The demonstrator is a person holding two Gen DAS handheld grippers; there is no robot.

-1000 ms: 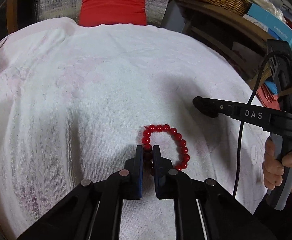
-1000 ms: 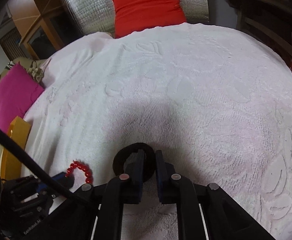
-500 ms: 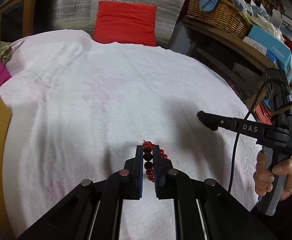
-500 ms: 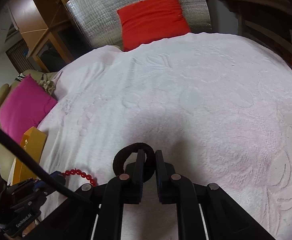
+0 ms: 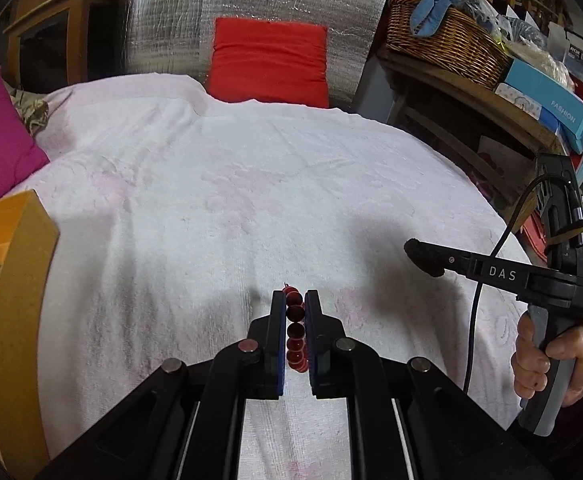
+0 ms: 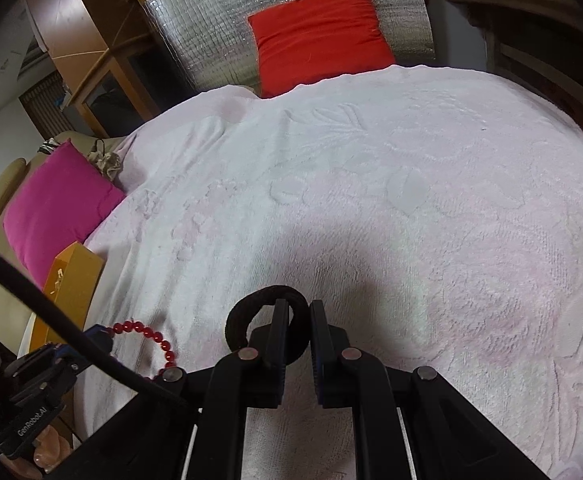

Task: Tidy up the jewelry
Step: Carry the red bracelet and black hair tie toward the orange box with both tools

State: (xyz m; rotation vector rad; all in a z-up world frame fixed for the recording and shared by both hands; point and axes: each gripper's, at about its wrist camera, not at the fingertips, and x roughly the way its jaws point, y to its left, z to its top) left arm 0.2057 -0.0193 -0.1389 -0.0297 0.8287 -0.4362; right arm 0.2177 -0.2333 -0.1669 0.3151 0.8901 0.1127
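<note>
My left gripper (image 5: 294, 300) is shut on a red bead bracelet (image 5: 294, 322) and holds it above the white towel-covered surface (image 5: 251, 184). The bracelet hangs edge-on between the fingers; in the right wrist view it shows as a red arc (image 6: 147, 334) at the lower left. My right gripper (image 6: 294, 308) is shut on a black fabric hair ring (image 6: 251, 312), held above the towel. The right gripper also shows in the left wrist view (image 5: 423, 258) at the right. An orange jewelry box (image 5: 19, 312) sits at the left edge, gold pieces inside.
A magenta cushion (image 6: 55, 204) lies at the left, a red cushion (image 5: 269, 60) at the back against silver foil. A shelf with a wicker basket (image 5: 443, 36) and boxes stands at the right. The orange box also shows in the right wrist view (image 6: 71, 284).
Both grippers have risen from the towel with their items. The bracelet left the surface and now hangs edge-on. The left gripper's view has shifted, bringing the orange box into sight.
</note>
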